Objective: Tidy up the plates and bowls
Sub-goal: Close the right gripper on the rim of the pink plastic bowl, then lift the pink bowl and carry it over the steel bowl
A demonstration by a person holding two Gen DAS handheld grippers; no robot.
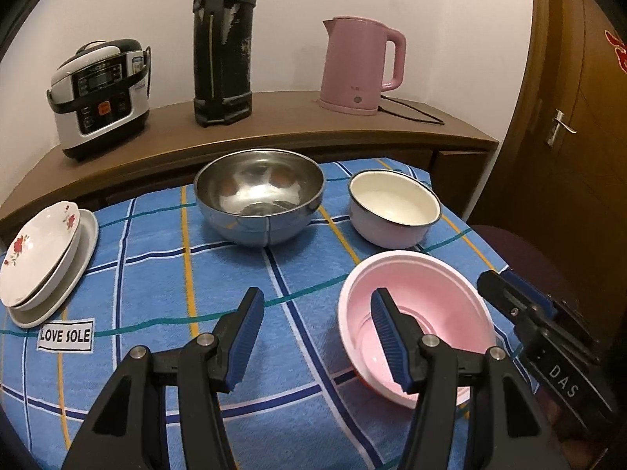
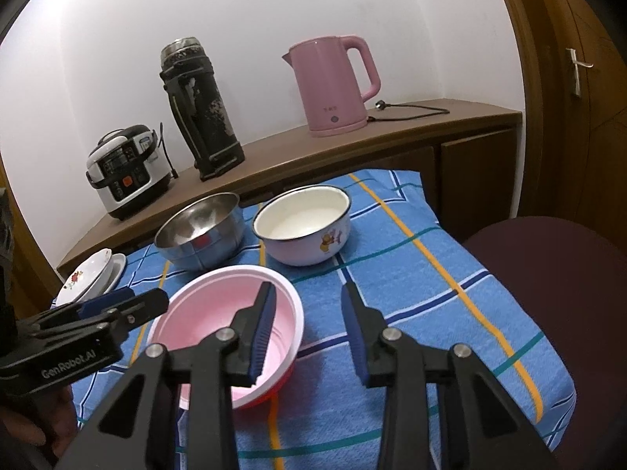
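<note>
A pink plastic bowl (image 1: 431, 297) (image 2: 219, 305) with a red underside sits tilted on the blue checked cloth, nearest me. My left gripper (image 1: 316, 293) (image 2: 145, 297) is open and straddles the bowl's left rim, one finger over the inside, without pressing it. My right gripper (image 2: 306, 286) (image 1: 499, 276) is open too and straddles the opposite rim. Behind stand a steel bowl (image 1: 258, 196) (image 2: 200, 231) and a white enamel bowl (image 1: 394, 207) (image 2: 305, 227). Flowered white plates (image 1: 43, 258) (image 2: 90, 278) are stacked at the cloth's left edge.
The blue cloth (image 1: 156, 254) covers a small table. Behind it, a wooden shelf (image 1: 274, 121) bears a rice cooker (image 1: 100, 94), a black flask (image 1: 223, 43) and a pink kettle (image 1: 360, 62) with its cord. A dark red seat (image 2: 548, 274) and a wooden door (image 1: 568, 137) are right.
</note>
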